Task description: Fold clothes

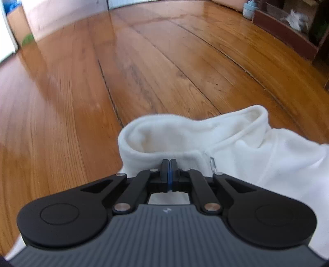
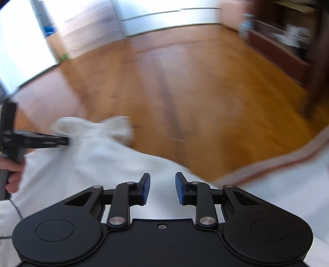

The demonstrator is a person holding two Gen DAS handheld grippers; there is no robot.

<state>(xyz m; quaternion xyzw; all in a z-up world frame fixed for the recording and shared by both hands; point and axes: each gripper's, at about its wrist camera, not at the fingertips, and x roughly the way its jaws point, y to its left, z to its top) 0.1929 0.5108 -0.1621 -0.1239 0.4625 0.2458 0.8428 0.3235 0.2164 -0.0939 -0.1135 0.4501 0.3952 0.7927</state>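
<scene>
A white fleece garment [image 1: 267, 156] lies on the wooden floor [image 1: 144, 71], its collar [image 1: 185, 133] standing up in front of me. My left gripper [image 1: 168, 161] is shut on the collar's near edge, close to the zipper pull [image 1: 212, 164]. In the right wrist view the same garment [image 2: 92, 164] spreads below my right gripper [image 2: 162, 178], which is open with nothing between its blue pads. At the left of that view the left gripper [image 2: 61, 140] shows from the side, pinching the collar, a hand [image 2: 12, 174] on its grip.
A dark wooden shelf unit [image 1: 287, 35] runs along the right side. White cabinets [image 2: 164, 18] and a bright doorway [image 2: 24, 41] stand at the far end. More pale cloth with a pinkish seam [image 2: 287, 180] lies at the right.
</scene>
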